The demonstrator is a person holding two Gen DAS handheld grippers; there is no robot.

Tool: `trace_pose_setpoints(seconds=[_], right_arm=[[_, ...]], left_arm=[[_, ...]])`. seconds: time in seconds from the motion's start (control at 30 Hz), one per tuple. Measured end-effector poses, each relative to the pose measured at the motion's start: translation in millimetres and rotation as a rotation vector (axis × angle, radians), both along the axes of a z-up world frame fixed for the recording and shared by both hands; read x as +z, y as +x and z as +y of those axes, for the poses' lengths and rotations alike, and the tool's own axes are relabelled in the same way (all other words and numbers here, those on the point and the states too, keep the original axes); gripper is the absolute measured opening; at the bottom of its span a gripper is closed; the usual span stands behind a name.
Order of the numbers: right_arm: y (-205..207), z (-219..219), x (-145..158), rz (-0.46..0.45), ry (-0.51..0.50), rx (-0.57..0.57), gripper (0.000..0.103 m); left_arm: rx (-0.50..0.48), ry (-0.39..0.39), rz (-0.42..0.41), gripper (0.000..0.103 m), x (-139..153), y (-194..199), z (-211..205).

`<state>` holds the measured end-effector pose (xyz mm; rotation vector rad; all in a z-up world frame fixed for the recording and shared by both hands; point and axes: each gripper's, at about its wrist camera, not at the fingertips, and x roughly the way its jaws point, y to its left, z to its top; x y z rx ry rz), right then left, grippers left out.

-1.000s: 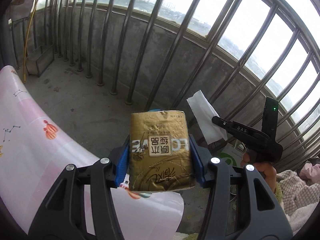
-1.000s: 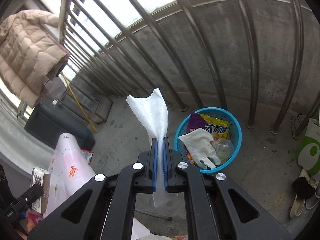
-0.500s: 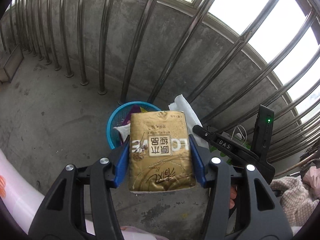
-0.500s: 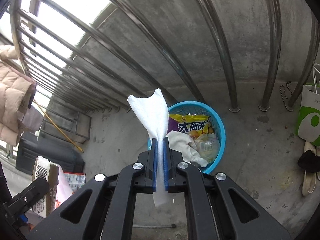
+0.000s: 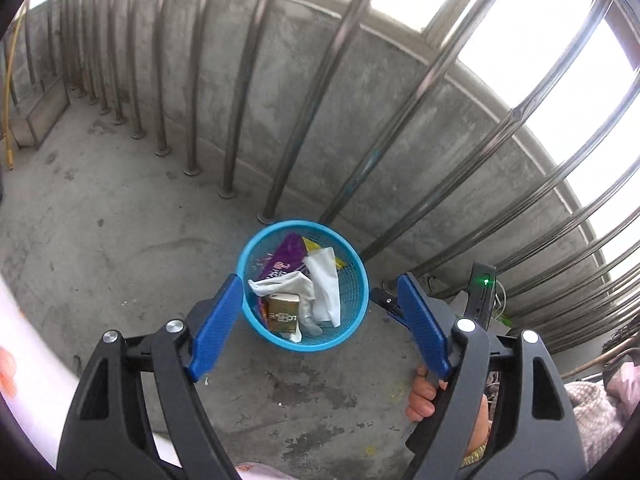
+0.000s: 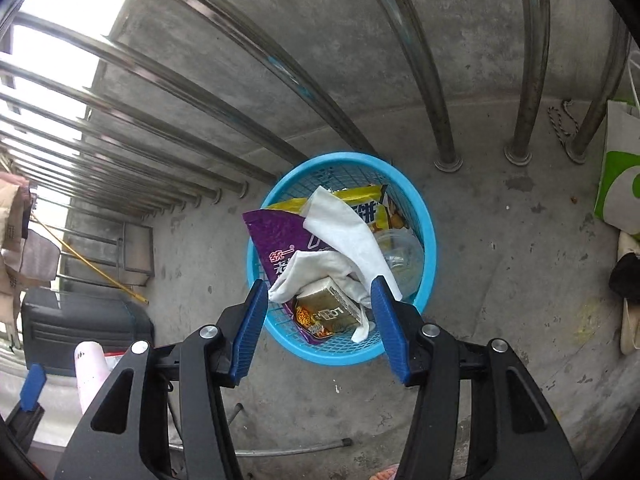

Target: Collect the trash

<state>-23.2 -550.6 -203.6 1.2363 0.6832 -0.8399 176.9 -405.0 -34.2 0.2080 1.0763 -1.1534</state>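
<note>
Below both grippers a blue basket (image 5: pixel 352 280) is seen on the concrete floor (image 5: pixel 120 220), close to the metal railing bars (image 5: pixel 248 80).

Left gripper (image 5: pixel 320 320): jaws are spread wide and opening, nothing is held between them. Through the gap the basket is seen straight ahead and lower down. A gold box (image 5: pixel 283 312) is lying inside it, at the side nearest the tool, resting on other trash. A white tissue (image 5: pixel 326 284) is draped just beyond the box, partly over a purple wrapper (image 5: pixel 286 258).

Right gripper (image 6: pixel 318 320): jaws are apart and opening, nothing is pinched. The basket (image 6: pixel 428 232) is framed between the blue pads (image 6: pixel 250 320), directly ahead and below. The gold box (image 6: pixel 328 310) is seen at the near edge of the basket, tilted, lying on a crumpled white cloth (image 6: pixel 316 268). The tissue (image 6: pixel 344 228) is lying loose across the purple wrapper (image 6: pixel 272 240) and a yellow snack bag (image 6: pixel 360 200). A clear plastic cup (image 6: pixel 400 256) is tucked at the right side of the basket.

In the left view the right gripper (image 5: pixel 390 302) is only partly shown, beside the left tool's right finger, with a hand (image 5: pixel 424 396) on its handle. A white and green bag (image 6: pixel 618 172) is standing at the far right, well apart from the basket.
</note>
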Motion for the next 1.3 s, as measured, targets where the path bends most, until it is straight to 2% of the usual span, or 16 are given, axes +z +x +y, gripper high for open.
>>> trace_pose_setpoints(seconds=[0.17, 0.23, 0.3, 0.43, 0.5, 0.57, 0.73, 0.83, 0.9, 0.97, 1.07, 1.2, 1.3], right_arm=[[10.3, 22.7, 24.5, 0.030, -0.076, 0.079, 0.052], [15.6, 31.9, 44.1, 0.034, -0.141, 0.118, 0.053], [23.8, 43.3, 68.9, 0.037, -0.220, 0.164, 0.060], [41.3, 76.4, 122.1, 0.005, -0.375, 0.270, 0.070], [49.4, 103.1, 150.7, -0.018, -0.468, 0.339, 0.081], [57.4, 135.1, 176.4, -0.048, -0.565, 0.427, 0.087], [78.0, 214.8, 222.5, -0.092, -0.751, 0.663, 0.096], [80.7, 260.8, 245.3, -0.141, -0.850, 0.790, 0.097], [79.9, 287.9, 254.0, -0.173, -0.863, 0.848, 0.097], [78.5, 310.7, 255.1, -0.198, -0.846, 0.913, 0.097], [73.4, 341.5, 251.2, -0.207, -0.835, 0.992, 0.097], [65.7, 368.7, 254.1, -0.156, -0.898, 1.055, 0.097], [61.1, 380.7, 260.9, -0.119, -0.940, 1.091, 0.097]], left_arm=[[0.041, -0.072, -0.047, 0.077, 40.3, 2.4, 64.5], [0.061, -0.101, -0.103, 0.081, 60.5, -1.4, 97.8], [0.099, -0.132, -0.174, 0.083, 78.5, -6.8, 133.3], [0.284, -0.145, -0.295, 0.089, 99.0, -23.4, 200.0], [0.388, -0.146, -0.326, 0.091, 104.5, -31.9, 232.1], [0.507, -0.128, -0.365, 0.092, 108.8, -40.8, 262.8], [0.804, -0.001, -0.447, 0.094, 116.8, -62.0, 320.2], [0.891, 0.052, -0.519, 0.094, 119.9, -75.8, 348.8], [0.923, 0.081, -0.560, 0.094, 120.4, -87.2, 366.8], [0.965, 0.103, -0.559, 0.094, 118.6, -98.8, 385.7], [1.017, 0.126, -0.487, 0.094, 108.9, -111.4, 403.5], [1.084, 0.119, -0.387, 0.094, 100.5, -114.7, 418.3], [1.113, 0.130, -0.368, 0.094, 99.1, -117.6, 420.2]])
